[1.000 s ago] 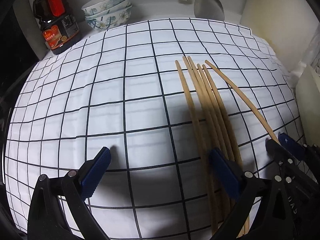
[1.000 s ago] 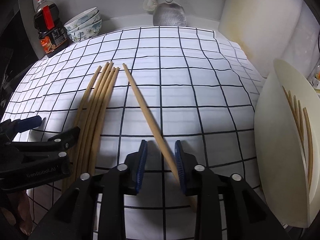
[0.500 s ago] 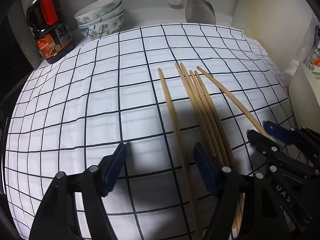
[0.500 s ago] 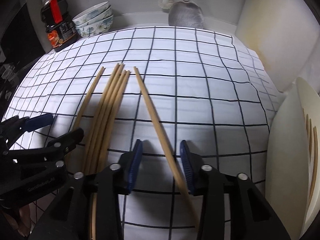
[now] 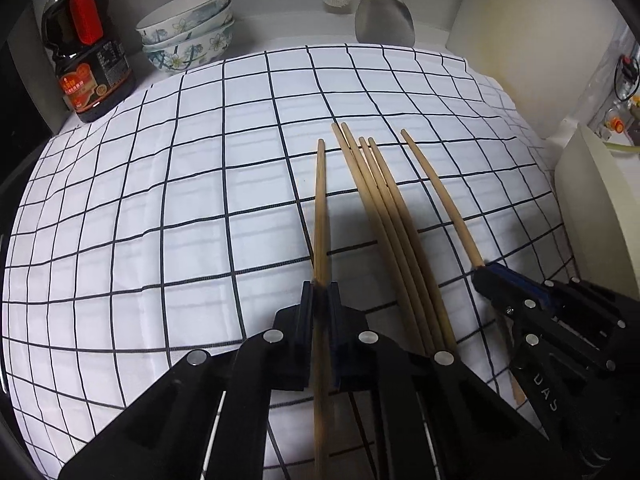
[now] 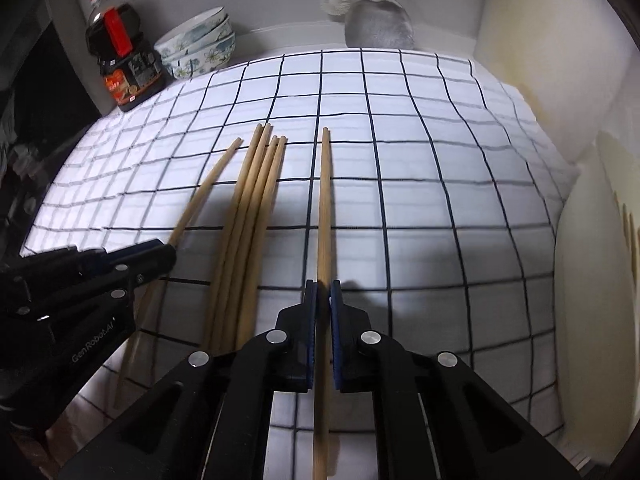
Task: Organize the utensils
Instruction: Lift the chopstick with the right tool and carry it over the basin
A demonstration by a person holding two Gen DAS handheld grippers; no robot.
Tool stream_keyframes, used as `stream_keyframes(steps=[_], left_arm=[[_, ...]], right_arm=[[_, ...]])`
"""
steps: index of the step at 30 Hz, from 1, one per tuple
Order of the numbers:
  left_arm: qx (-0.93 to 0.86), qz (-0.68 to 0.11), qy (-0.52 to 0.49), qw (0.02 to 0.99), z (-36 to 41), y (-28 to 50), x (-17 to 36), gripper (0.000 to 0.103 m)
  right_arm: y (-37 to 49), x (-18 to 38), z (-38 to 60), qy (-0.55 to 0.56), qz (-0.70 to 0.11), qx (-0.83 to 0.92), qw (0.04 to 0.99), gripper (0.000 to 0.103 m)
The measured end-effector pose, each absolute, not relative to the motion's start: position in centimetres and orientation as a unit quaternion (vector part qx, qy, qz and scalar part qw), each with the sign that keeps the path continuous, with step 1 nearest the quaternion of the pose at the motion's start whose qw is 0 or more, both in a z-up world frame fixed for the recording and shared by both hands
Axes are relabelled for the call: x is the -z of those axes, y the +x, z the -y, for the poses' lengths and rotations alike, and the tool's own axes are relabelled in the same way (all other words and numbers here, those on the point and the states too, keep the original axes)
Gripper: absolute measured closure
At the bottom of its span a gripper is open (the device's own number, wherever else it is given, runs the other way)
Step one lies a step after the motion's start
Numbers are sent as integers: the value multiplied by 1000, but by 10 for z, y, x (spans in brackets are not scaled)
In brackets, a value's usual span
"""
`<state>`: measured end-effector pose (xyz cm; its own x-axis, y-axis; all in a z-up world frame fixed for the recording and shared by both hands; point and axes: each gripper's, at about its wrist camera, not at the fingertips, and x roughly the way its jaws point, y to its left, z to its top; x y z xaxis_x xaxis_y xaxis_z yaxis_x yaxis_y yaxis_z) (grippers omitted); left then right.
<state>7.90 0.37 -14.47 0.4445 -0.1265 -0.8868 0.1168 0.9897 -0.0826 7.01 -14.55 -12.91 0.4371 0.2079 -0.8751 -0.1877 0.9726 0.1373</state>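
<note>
Left gripper (image 5: 320, 292) jaws just closed, clamping chopstick (image 5: 320, 208); right gripper (image 6: 323, 292) likewise on chopstick (image 6: 324, 200). Light, stiff, slippery; gripped lower frame, near thick end.

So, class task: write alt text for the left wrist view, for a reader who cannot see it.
The left gripper is shut on one wooden chopstick above a white checked cloth. Four more chopsticks lie beside it, and the right gripper holds another. Bowls and a dark bottle stand behind.
</note>
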Motion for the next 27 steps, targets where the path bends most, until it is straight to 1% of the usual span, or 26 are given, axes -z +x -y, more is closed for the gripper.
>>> stream_keyframes(steps=[3, 8, 15, 22, 27], left_arm=[[79, -523, -10, 848, -7, 74, 134, 96], [90, -522, -15, 848, -6, 68, 112, 95], [129, -498, -5, 857, 27, 63, 66, 95], [209, -468, 11, 859, 104, 68, 20, 95], [266, -464, 19, 845, 170, 77, 5, 95]], right_arm=[[63, 119, 149, 38, -516, -116, 848, 97], [50, 92, 151, 50, -503, -117, 855, 97], [35, 45, 188, 73, -474, -97, 872, 97], [18, 13, 271, 103, -447, -28, 888, 97], [7, 5, 342, 133, -436, 36, 889, 97]])
